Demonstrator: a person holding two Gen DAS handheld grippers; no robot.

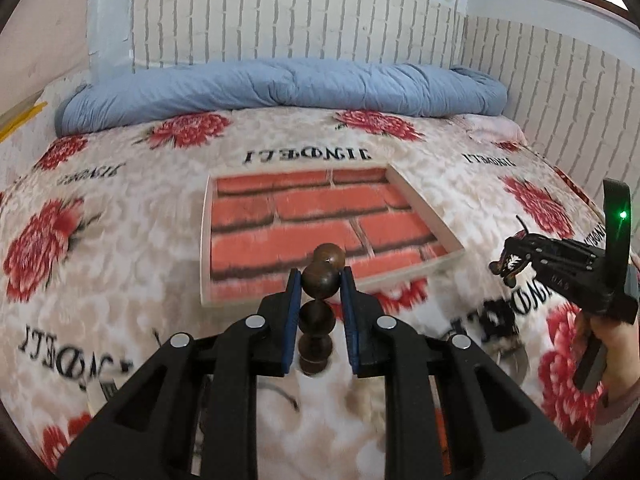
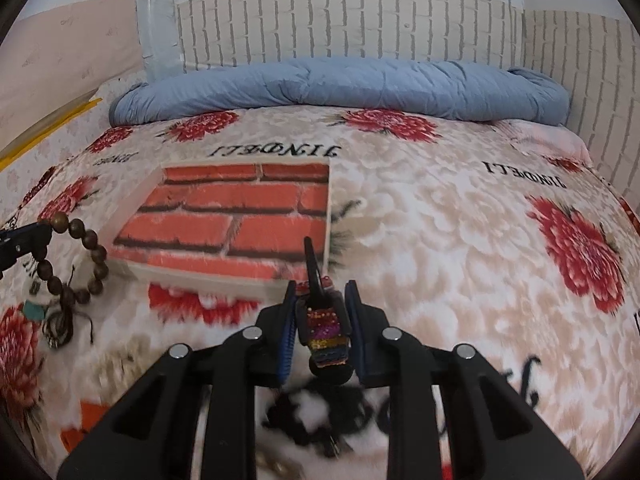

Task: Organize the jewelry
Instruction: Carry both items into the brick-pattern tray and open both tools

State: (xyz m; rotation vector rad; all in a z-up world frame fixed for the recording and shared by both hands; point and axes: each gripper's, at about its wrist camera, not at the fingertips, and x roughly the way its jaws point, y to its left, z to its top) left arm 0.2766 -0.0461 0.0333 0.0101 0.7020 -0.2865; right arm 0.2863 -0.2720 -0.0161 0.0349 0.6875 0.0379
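Both grippers, left (image 1: 320, 280) clamping a wooden bead bracelet (image 1: 320, 292) and right (image 2: 322, 312) pinching a glittery hair clip (image 2: 325, 332), are risking slippage over the brick-patterned tray (image 2: 224, 220).

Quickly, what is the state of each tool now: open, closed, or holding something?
Left tool: closed on the dark brown wooden bead bracelet.
Right tool: closed on the black hair clip with multicoloured glitter stripes.

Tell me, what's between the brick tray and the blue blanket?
Only bare flowered bedspread lies between the brick tray and the blue blanket, seen in both wrist views.
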